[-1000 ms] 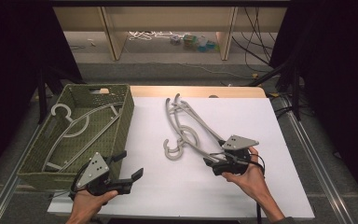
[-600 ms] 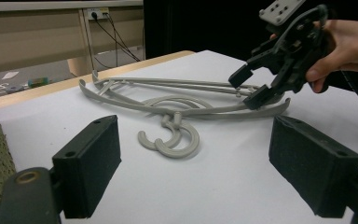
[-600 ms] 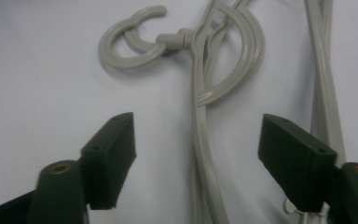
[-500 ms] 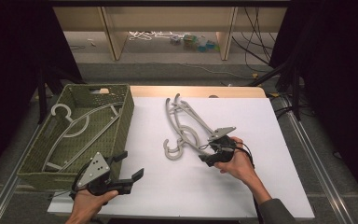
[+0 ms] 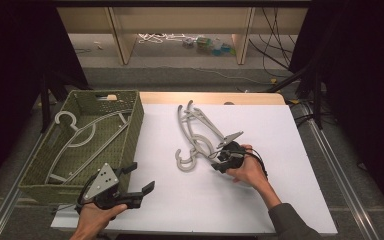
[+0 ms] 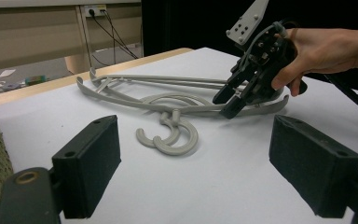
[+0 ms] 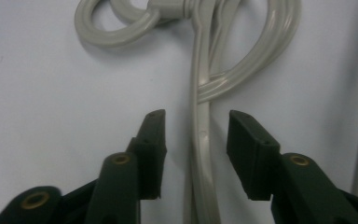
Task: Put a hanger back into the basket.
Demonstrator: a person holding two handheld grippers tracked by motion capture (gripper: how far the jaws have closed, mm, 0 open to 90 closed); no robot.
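Right of centre in the high view, the right gripper (image 5: 219,161) straddles a bar of the grey hangers (image 5: 196,136), jaws spread on either side and not yet clamped. At lower left, the left gripper (image 5: 139,179) hangs released beside the green basket (image 5: 132,131). Two hangers lie tangled on the white table (image 5: 180,200); two more rest in the basket.

Grey hangers (image 5: 196,131) on a white table (image 5: 280,200). Green woven basket (image 5: 132,131) at nine o'clock. Black grippers (image 5: 219,159).
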